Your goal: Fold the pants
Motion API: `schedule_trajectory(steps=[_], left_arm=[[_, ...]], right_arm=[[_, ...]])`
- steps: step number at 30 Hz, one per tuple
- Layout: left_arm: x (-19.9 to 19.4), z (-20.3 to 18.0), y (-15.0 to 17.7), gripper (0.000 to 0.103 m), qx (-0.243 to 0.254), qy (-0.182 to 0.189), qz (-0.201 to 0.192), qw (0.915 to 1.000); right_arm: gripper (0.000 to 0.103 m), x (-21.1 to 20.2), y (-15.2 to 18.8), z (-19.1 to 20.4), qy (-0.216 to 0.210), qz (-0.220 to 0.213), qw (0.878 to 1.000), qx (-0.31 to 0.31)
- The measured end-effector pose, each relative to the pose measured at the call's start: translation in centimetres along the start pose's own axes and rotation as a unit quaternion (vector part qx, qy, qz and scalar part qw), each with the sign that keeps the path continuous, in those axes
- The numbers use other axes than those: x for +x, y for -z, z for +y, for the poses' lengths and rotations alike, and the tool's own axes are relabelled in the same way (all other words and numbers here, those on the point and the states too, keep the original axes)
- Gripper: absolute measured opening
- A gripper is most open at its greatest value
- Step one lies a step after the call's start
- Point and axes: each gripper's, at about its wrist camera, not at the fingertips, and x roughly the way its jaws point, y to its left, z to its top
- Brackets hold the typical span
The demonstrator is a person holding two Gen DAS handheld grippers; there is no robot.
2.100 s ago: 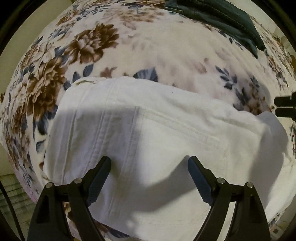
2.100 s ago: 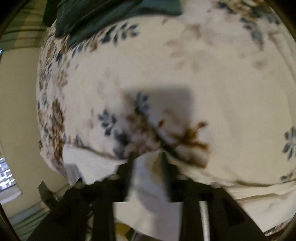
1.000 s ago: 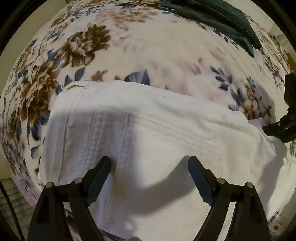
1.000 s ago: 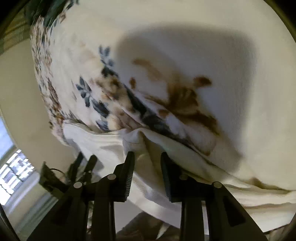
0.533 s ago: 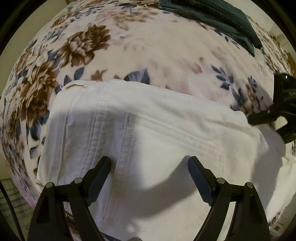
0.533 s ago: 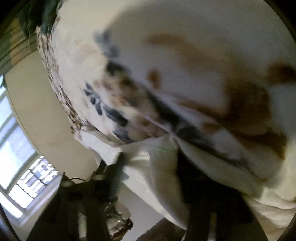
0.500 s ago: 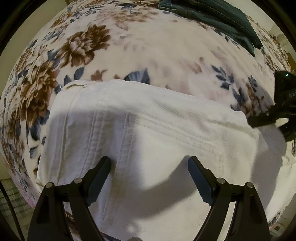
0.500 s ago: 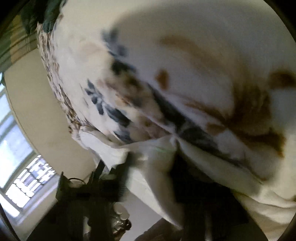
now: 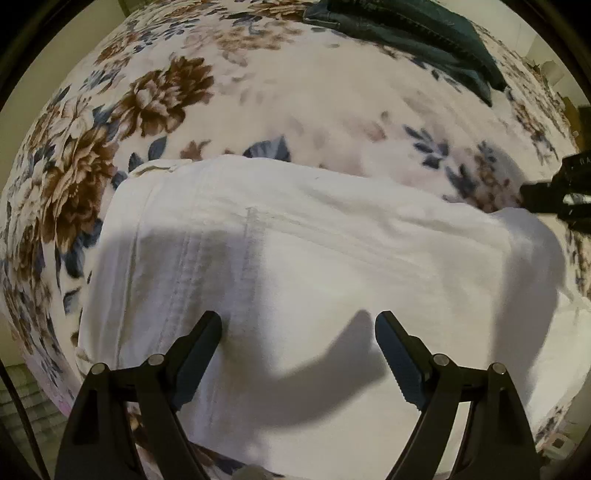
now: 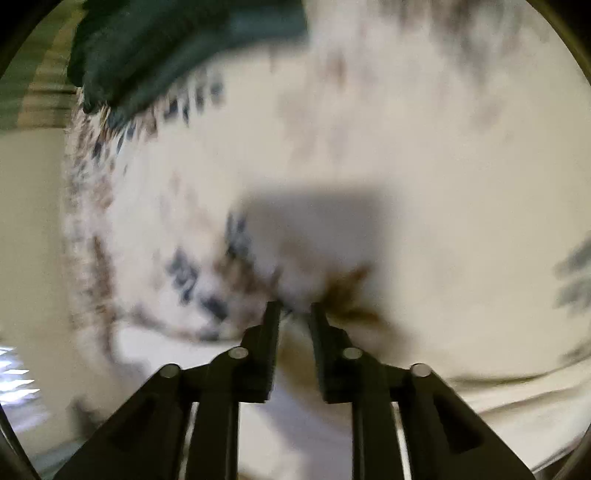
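Note:
White pants [image 9: 314, 266] lie folded on a floral bedspread [image 9: 295, 96]. My left gripper [image 9: 297, 332] is open and empty, hovering just over the near part of the pants. My right gripper [image 10: 294, 308] is nearly shut, with a fold of the white pants [image 10: 295, 332] between its fingers; this view is blurred by motion. The right gripper also shows at the right edge of the left wrist view [image 9: 546, 199], at the far right corner of the pants.
Dark green garments [image 9: 406, 26] lie at the far side of the bed, also seen in the right wrist view [image 10: 177, 48]. The bed edge and a beige wall [image 10: 29, 221] lie to the left. A window [image 10: 14, 380] shows low left.
My right gripper has tilted back up from a low, steep pose at the pants corner, still holding the fabric. My left gripper stayed open over the pants, almost still.

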Motion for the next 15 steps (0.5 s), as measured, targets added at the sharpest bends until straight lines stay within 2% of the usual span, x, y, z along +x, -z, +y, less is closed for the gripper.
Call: schedule_trajectory(steps=[2,3,5,6,7,8,9,10,11,12,13,15], left_arm=[[-0.7,-0.5,0.1,0.085,0.002,0.005,-0.003,1.0000],[-1.0,-0.7,0.2,0.085,0.003,0.007,-0.006,1.0000],[-1.7,-1.5,0.3,0.085,0.006,0.014,-0.010,0.9998],[-2.0,-1.9,0.3,0.085,0.007,0.014,-0.013,0.9998],[-2.3,-2.5,0.2,0.085,0.009,0.013,-0.017,0.9997],[-2.6,-3.0,0.1,0.085,0.012,0.011,-0.021,0.9996],[-2.7,-3.3,0.1,0.085,0.018,0.005,-0.025,0.9995],[-2.9,-3.8,0.1,0.085,0.025,-0.003,-0.029,0.9993],[-3.1,-4.2,0.1,0.085,0.032,-0.011,-0.034,0.9989],[-3.5,-4.5,0.0,0.085,0.040,-0.018,-0.041,0.9982],[-3.7,-5.0,-0.2,0.085,0.044,-0.023,-0.046,0.9977],[-4.2,-5.5,0.0,0.086,0.051,-0.025,-0.056,0.9968]], right_arm=[[0.022,-1.6,0.1,0.9,-0.010,-0.019,0.999,-0.025],[0.023,-2.0,1.0,2.0,-0.032,-0.008,0.998,-0.051],[0.032,-1.4,2.4,3.4,-0.052,0.026,0.995,-0.085],[0.032,-0.6,3.2,3.7,-0.059,0.045,0.993,-0.096],[0.032,1.0,3.9,3.8,-0.056,0.068,0.991,-0.099],[0.032,2.2,4.1,3.1,-0.037,0.070,0.992,-0.096],[0.031,3.0,4.1,2.1,0.002,0.053,0.995,-0.089],[0.029,3.1,3.9,0.9,0.038,0.019,0.996,-0.076],[0.030,2.5,3.7,-0.2,0.037,-0.009,0.998,-0.055],[0.031,1.3,3.6,-1.7,0.013,-0.039,0.999,-0.025],[0.032,-0.9,4.1,-3.3,-0.040,-0.078,0.996,0.005],[0.060,-4.1,5.8,-5.1,-0.099,-0.135,0.986,0.016]])
